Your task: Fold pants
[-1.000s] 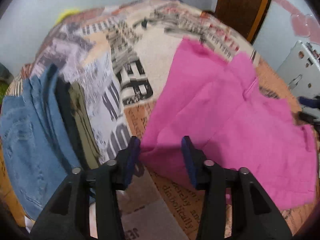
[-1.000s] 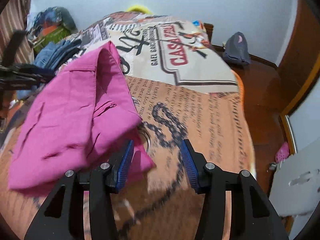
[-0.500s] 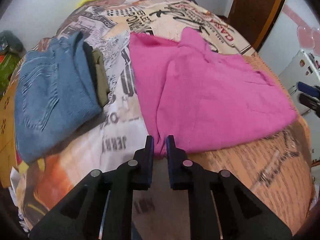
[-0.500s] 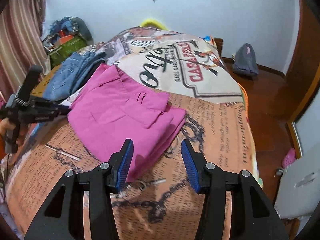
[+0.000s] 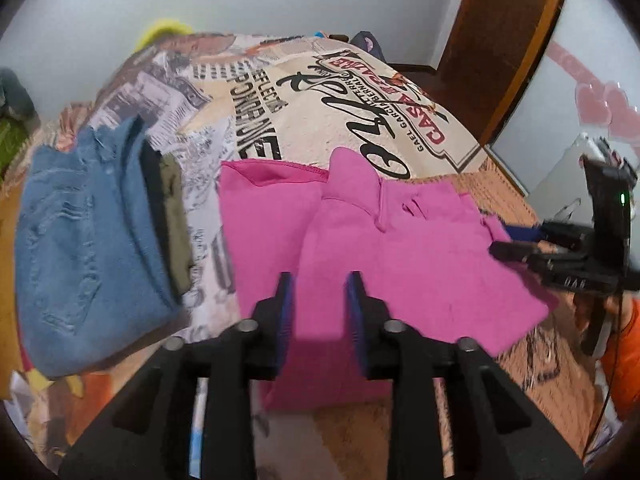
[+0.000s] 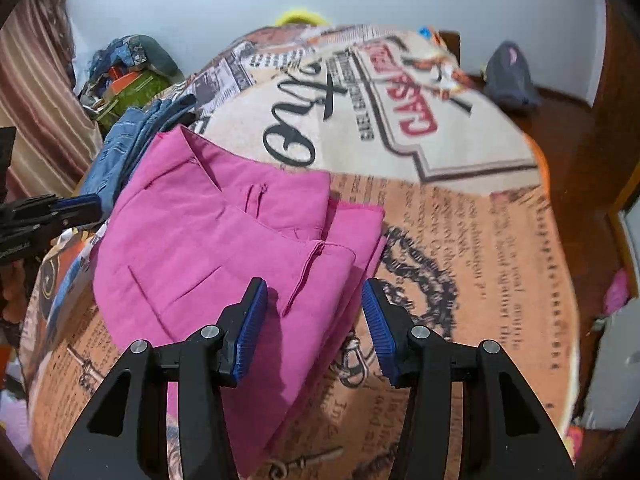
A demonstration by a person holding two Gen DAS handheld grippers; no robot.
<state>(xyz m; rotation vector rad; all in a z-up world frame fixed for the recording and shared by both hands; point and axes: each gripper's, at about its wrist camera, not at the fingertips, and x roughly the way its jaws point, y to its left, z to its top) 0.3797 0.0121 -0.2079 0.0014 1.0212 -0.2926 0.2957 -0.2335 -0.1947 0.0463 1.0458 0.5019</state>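
**Pink pants folded on the bed, both tools free**

Bedroom walls are pale, and a bed with a printed newspaper-style bedspread [image 5: 352, 128] fills the middle of the room. On it lie one pair of pink pants [image 5: 400, 256], folded into a layered stack, flat on the spread.

Straight ahead of the left tool [image 5: 320, 308] and just under its tips is the near edge of the pants; its fingers stand apart with nothing between them. The right tool [image 6: 312, 320] hovers over the opposite end, fingers wide apart, also gripping nothing, with the stacked layer edges directly beneath and slightly ahead of it. The long axis of the bundle seems to run from one tool toward the other, so each hand is nearest its own end; neither looks clearly closer.

Beside the left tool, off to its left, sits one pile of folded clothes [image 5: 92, 240]: blue jeans on top, with a dark and an olive piece showing at the edge. My guess is that the fold is nearly finished.
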